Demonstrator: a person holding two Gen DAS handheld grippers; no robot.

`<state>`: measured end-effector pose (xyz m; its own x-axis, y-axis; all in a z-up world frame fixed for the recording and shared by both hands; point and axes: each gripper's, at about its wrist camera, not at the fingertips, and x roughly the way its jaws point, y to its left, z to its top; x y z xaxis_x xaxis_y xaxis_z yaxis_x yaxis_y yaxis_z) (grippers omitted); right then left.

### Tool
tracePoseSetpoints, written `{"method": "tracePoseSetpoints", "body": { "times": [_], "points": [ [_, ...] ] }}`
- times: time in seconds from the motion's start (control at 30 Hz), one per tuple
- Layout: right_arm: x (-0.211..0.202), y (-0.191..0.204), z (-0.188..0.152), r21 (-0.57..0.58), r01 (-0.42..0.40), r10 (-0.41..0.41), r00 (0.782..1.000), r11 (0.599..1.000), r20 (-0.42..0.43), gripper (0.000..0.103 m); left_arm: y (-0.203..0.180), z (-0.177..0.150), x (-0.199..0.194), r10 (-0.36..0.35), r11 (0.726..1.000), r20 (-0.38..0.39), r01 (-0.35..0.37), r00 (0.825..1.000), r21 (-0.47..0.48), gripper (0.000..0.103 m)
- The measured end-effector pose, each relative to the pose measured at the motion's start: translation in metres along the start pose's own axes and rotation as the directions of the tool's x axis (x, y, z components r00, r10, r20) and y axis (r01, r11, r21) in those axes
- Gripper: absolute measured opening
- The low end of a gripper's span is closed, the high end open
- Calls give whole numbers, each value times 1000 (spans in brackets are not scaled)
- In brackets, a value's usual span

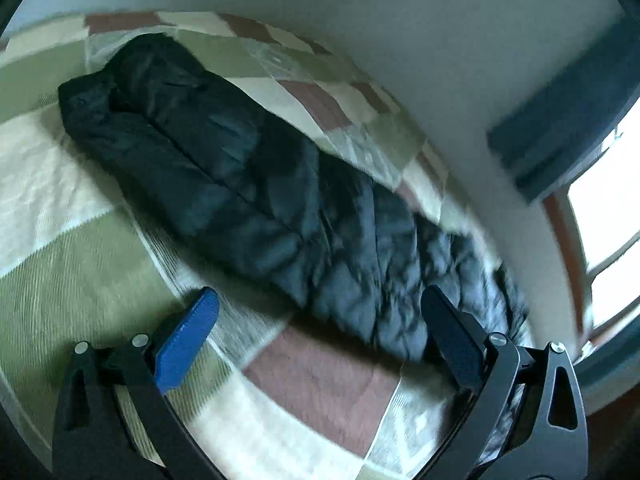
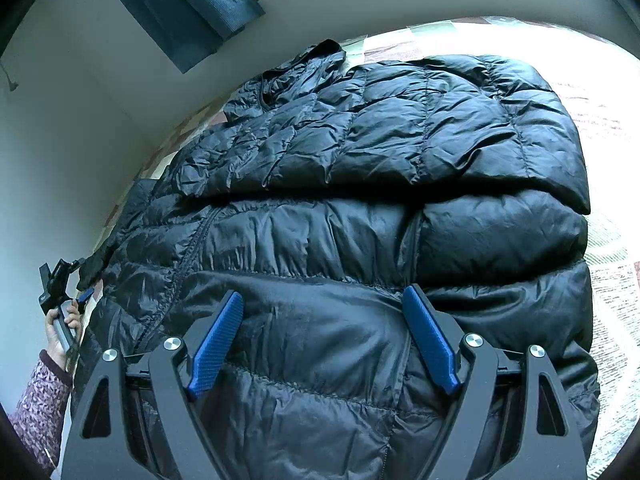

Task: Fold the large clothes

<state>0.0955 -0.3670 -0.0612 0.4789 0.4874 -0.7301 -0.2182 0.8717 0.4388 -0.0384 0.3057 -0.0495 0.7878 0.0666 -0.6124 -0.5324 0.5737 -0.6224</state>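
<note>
Clearly, bare bedcover (image 1: 100, 264) lies under the wide, empty left hand-held gripper (image 1: 320, 296) beside the jacket's (image 1: 224, 168) edge, while the wide right hand-held gripper (image 2: 322, 300) hovers just over the folded jacket.

Setting: a home bedroom. Evidence: a bed spread with a patchwork quilt (image 1: 72, 264) in green, cream and brown squares beneath both grippers; plain pale wall (image 1: 400, 40) beyond it. Ahead of the right gripper, a teal curtain (image 2: 192, 4) beside a wood-framed window (image 1: 600, 248).
</note>
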Motion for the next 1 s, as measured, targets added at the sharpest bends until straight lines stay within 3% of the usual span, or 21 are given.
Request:
{"method": "tracePoseSetpoints", "body": {
  "times": [0.13,0.33,0.5,0.7,0.77,0.87,1.0],
  "points": [
    [-1,-1,0,4,-7,7,1000,1000,2,81,16,15,-11,28,997,71,-23,997,-72,101],
    [-2,-3,0,8,-17,16,1000,1000,3,81,39,50,-5,121,991,115,-112,986,-79,101],
    [-2,-2,0,8,-18,18,1000,1000,3,81,57,76,0,126,983,134,-105,983,-153,97],
    [-2,-2,0,7,-19,19,1000,1000,2,81,77,92,0,226,952,142,-188,964,-244,43],
    [-3,-3,0,6,-18,18,1000,1000,2,81,76,97,3,261,948,120,-231,958,-218,13],
    [-3,-3,0,6,-19,19,1000,1000,2,81,60,96,-4,284,953,148,-261,947,-157,6],
    [-3,-3,1,6,-20,20,1000,1000,2,81,14,95,-15,265,964,208,-260,942,-52,5]
  ]
}}
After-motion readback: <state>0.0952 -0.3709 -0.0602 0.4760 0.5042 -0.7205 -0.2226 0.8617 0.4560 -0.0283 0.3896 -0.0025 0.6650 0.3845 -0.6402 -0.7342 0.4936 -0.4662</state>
